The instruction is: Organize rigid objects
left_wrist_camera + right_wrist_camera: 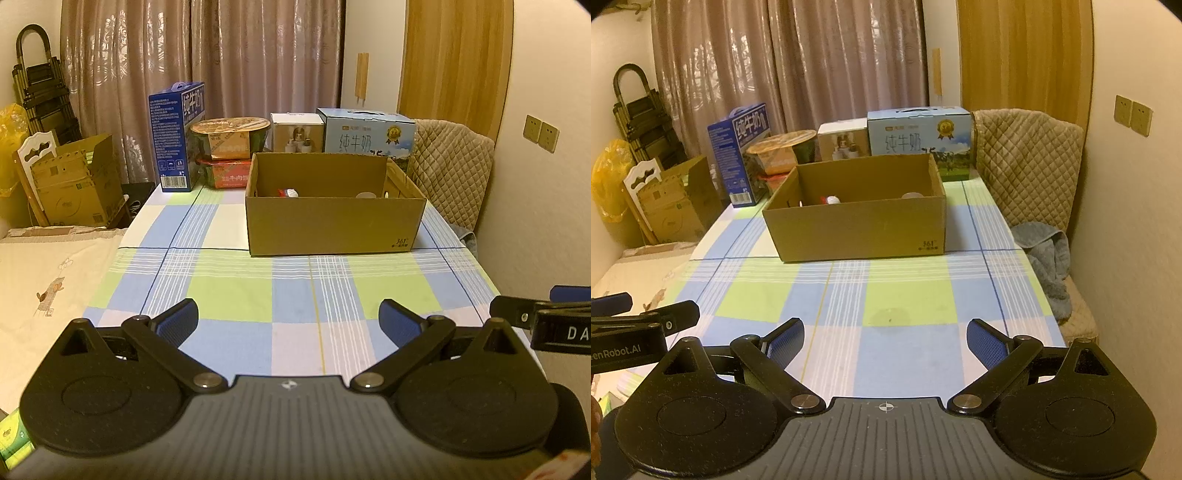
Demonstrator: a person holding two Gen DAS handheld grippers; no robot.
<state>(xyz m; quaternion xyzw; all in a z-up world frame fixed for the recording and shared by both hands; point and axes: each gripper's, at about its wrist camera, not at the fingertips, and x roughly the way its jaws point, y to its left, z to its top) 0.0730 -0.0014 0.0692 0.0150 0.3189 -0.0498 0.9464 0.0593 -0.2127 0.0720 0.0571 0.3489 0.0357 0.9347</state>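
An open brown cardboard box (332, 225) (860, 229) stands in the middle of the checked tablecloth. Inside it a red and white item (289, 192) (830, 199) and a pale round item (365, 195) (911, 195) show just above the near wall; the rest of its inside is hidden. My left gripper (288, 323) hovers over the near part of the table, open, with nothing between its blue pads. My right gripper (885, 343) is beside it on the right, open and empty too. Each gripper's side shows at the edge of the other's view.
Along the table's far edge stand a dark blue milk carton (177, 136), two stacked noodle bowls (229, 147), a small white box (297, 133) and a light blue milk carton (369, 131). A padded chair (1027, 162) with a grey towel (1047, 262) is on the right. A bed (48, 280) lies left.
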